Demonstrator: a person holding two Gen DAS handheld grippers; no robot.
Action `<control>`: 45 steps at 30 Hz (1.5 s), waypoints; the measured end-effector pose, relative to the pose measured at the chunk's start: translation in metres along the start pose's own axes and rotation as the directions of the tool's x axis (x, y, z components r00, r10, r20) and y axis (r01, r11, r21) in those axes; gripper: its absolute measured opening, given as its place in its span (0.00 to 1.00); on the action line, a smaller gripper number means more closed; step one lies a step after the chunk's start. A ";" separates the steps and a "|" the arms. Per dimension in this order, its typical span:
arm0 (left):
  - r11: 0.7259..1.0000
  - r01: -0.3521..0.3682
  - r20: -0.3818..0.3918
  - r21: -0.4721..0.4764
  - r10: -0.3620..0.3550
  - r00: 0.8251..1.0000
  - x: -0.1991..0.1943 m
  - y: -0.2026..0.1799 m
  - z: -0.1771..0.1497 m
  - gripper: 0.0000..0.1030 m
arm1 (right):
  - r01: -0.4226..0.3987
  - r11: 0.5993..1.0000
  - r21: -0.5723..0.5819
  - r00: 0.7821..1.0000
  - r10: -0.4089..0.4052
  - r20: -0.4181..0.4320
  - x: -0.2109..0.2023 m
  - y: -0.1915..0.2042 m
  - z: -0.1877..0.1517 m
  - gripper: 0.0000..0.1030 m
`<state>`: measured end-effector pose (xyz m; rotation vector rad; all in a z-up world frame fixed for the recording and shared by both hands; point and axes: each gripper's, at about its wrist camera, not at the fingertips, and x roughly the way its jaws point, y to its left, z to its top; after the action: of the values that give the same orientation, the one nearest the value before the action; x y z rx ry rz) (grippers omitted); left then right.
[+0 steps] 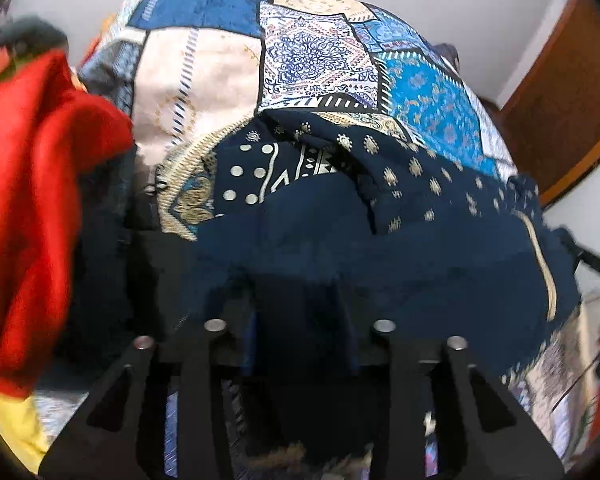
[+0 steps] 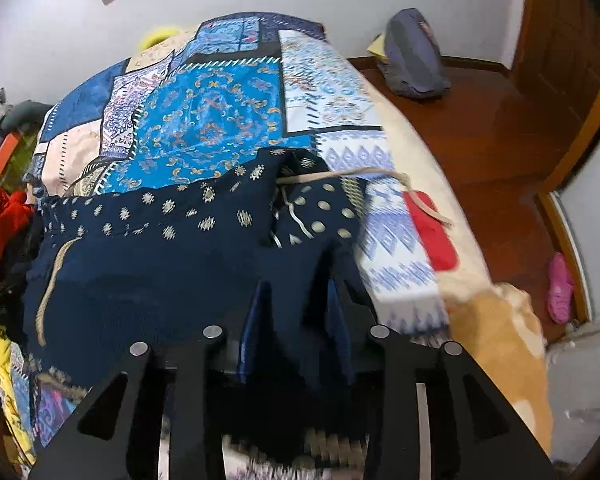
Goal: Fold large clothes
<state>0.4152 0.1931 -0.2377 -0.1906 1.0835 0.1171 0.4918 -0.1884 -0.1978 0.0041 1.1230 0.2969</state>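
I am at the end of a fold on the dark blue garment (image 2: pixel 148 264), which lies on the bed (image 2: pixel 220 120) with its patchwork cover; its edge has been carried over and laid down, and I judge this the moment of letting go. In the right wrist view my right gripper (image 2: pixel 298 320) stands with its jaws a little apart, a fold of the navy cloth between the blue pads (image 2: pixel 256 320) but not pinched tight. In the left wrist view my left gripper (image 1: pixel 300 320) is half buried under the same garment (image 1: pixel 380 240); the cloth drapes over the fingers and, as far as I can see, the jaws are likewise parted with cloth between them, not clamped. The garment lies near me, its long axis running left to right across the bed, the printed border (image 2: pixel 316 216) toward the right and the far side, a pale cord (image 2: pixel 340 176) trailing off to the right. A red cloth (image 1: pixel 32 200) sits at the left. Next I should draw both grippers back clear without dragging the layer, then take the short ends for the following fold.
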 end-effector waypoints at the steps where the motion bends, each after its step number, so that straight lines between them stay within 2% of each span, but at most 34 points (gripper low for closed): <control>1: 1.000 -0.014 0.021 0.022 0.013 1.000 -0.010 -0.003 -0.003 0.39 | 0.001 1.000 -0.011 1.000 -0.001 0.021 -0.014 0.003 -0.006 0.30; 3: 0.998 -0.031 0.063 0.055 0.027 0.998 -0.029 -0.010 -0.008 0.51 | -0.010 0.999 -0.052 0.999 0.012 0.046 -0.030 0.011 -0.014 0.33; 4: 0.997 -0.032 0.091 0.069 0.026 0.996 -0.042 -0.014 -0.013 0.53 | -0.015 0.997 -0.070 0.998 0.019 0.056 -0.036 0.015 -0.019 0.35; 6: 0.996 -0.013 0.115 0.091 0.002 0.993 -0.060 -0.020 -0.021 0.53 | -0.029 0.994 -0.101 0.997 0.036 0.068 -0.048 0.025 -0.028 0.37; 10: 0.992 0.022 0.113 0.124 -0.036 0.993 -0.075 -0.035 -0.038 0.53 | -0.075 0.983 -0.167 0.995 0.085 0.054 -0.053 0.046 -0.044 0.38; 18: 0.975 0.043 0.035 0.218 -0.052 0.998 -0.046 -0.075 -0.072 0.52 | -0.121 0.972 -0.201 0.993 0.121 -0.014 -0.026 0.075 -0.063 0.38; 19: 0.974 0.050 0.032 0.219 -0.059 0.998 -0.041 -0.078 -0.074 0.50 | -0.130 0.972 -0.194 0.992 0.128 -0.022 -0.022 0.077 -0.063 0.38; 21: 0.972 0.063 0.011 0.225 -0.067 0.998 -0.029 -0.085 -0.074 0.38 | -0.139 0.973 -0.186 0.990 0.134 -0.038 -0.014 0.082 -0.062 0.38; 25: 0.969 0.024 0.016 0.246 -0.029 0.999 -0.013 -0.092 -0.069 0.37 | -0.137 0.973 -0.188 0.990 0.130 -0.046 -0.004 0.089 -0.055 0.38; 31: 0.973 0.007 0.025 0.230 -0.013 1.000 0.001 -0.085 -0.032 0.37 | -0.109 0.966 -0.236 0.994 0.109 -0.015 -0.001 0.097 -0.026 0.38; 33: 0.970 -0.045 0.056 0.239 0.032 0.998 0.006 -0.084 -0.006 0.37 | -0.081 0.959 -0.272 0.996 0.085 0.005 0.001 0.103 -0.012 0.38; 36: 0.965 -0.123 0.070 0.232 0.109 0.992 0.018 -0.079 0.039 0.37 | 0.017 0.944 -0.329 0.998 0.004 0.063 0.006 0.116 0.023 0.37; 39: 0.976 -0.151 0.122 0.156 0.132 0.984 0.008 -0.066 0.081 0.37 | 0.112 0.953 -0.283 0.983 -0.065 0.170 -0.004 0.119 0.056 0.38; 42: 0.988 -0.133 0.194 0.078 0.116 0.974 -0.017 -0.056 0.100 0.37 | 0.085 0.967 -0.242 0.980 -0.037 0.196 -0.017 0.114 0.070 0.38; 45: 0.990 -0.112 0.217 0.087 0.091 0.972 -0.032 -0.054 0.100 0.39 | 0.033 0.973 -0.228 0.983 0.010 0.184 -0.024 0.112 0.066 0.38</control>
<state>0.4972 0.1609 -0.1590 -0.0323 0.8834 0.1721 0.5152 -0.0770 -0.1310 -0.1771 0.9000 0.4072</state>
